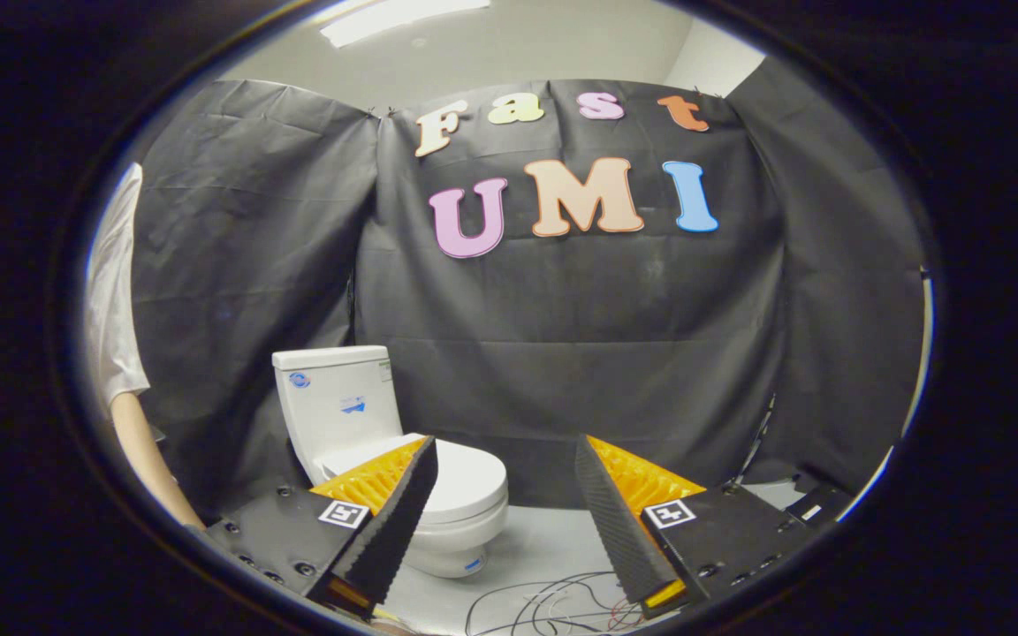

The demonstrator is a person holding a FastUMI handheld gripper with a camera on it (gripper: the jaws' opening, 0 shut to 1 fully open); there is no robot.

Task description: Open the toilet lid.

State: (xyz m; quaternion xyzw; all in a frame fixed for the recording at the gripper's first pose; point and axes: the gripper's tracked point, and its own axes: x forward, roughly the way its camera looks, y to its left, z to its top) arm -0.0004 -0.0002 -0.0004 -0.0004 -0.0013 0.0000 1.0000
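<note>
Two tongs fingers apart above wire-strewn floor.

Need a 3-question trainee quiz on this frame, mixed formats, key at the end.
1. True or false: the toilet lid is already raised against the tank.
2. Multiple choice: the gripper is A) shut on the lid, B) open, well short of the toilet, C) shut on nothing.
3. Fill in: loose ___ lie on the floor just ahead of the gripper.

Key:
1. False. The lid lies flat over the bowl.
2. B. One finger overlaps the lid in view, but nothing sits between the two.
3. Cables.
</note>
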